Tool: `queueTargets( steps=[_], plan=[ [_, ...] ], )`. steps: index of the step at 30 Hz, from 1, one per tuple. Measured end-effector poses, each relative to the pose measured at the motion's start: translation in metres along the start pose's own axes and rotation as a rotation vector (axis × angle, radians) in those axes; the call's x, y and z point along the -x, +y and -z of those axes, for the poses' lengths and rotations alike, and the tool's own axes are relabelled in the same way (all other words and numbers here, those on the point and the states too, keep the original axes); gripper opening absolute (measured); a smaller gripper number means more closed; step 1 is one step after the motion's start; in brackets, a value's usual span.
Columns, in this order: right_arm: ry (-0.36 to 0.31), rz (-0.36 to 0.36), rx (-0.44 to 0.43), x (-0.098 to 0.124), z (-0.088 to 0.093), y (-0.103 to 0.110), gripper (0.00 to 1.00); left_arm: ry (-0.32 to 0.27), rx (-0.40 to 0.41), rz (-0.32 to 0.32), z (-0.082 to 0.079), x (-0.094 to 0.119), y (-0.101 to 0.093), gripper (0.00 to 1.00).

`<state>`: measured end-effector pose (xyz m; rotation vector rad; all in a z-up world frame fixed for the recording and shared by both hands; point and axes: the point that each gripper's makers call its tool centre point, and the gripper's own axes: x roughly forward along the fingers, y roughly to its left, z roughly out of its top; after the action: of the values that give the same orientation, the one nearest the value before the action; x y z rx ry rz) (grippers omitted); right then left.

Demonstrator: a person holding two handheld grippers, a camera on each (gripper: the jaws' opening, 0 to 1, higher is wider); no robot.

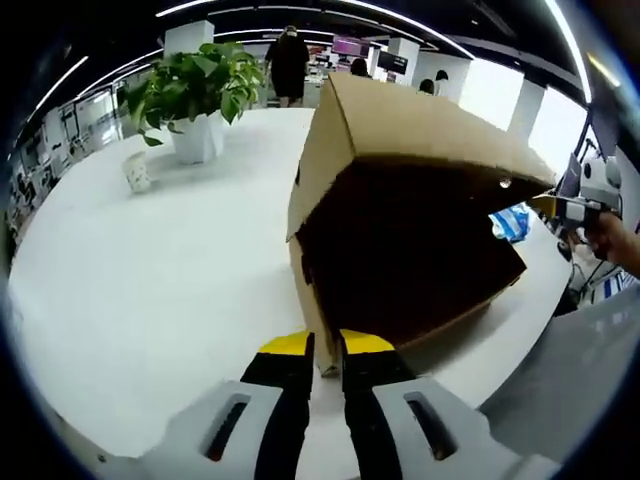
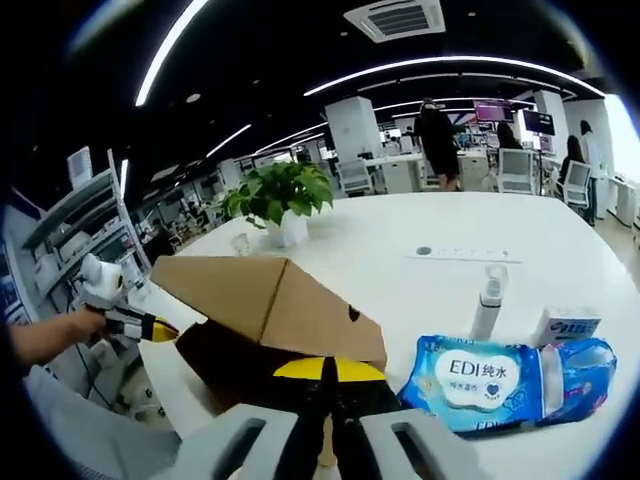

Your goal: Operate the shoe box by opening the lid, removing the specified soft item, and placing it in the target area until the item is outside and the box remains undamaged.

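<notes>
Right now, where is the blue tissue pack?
In the right gripper view, the blue tissue pack lies on the white table, right of the cardboard box, below a small bottle.

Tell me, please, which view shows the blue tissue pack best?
The right gripper view: the blue tissue pack lies whole on the white table, label readable. In the left gripper view only a blue corner peeks behind the cardboard box.
</notes>
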<state>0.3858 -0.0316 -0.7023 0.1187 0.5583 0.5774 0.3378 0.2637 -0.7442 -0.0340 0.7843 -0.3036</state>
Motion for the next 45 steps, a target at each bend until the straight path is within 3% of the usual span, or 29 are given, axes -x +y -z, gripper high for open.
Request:
queueTargets(
  steps=[12,18,24,39,45],
  plan=[
    [0.042,-0.039,0.059,0.005,0.024,0.006,0.0,-0.139,-0.07,0.063,-0.022,0.011,-0.012,0.17],
    [0.062,-0.068,0.101,0.006,0.037,0.009,0.03,-0.151,-0.109,0.08,-0.024,0.01,-0.019,0.21],
    [0.108,-0.106,0.157,0.007,0.049,0.015,0.12,-0.118,-0.143,0.084,-0.012,0.005,-0.021,0.26],
    [0.221,-0.166,0.351,0.01,0.083,0.023,0.2,-0.006,-0.239,0.076,0.024,-0.005,-0.022,0.34],
    [0.221,-0.17,0.354,0.007,0.084,0.024,0.21,0.005,-0.241,0.089,0.029,-0.009,-0.025,0.34]
  ],
)
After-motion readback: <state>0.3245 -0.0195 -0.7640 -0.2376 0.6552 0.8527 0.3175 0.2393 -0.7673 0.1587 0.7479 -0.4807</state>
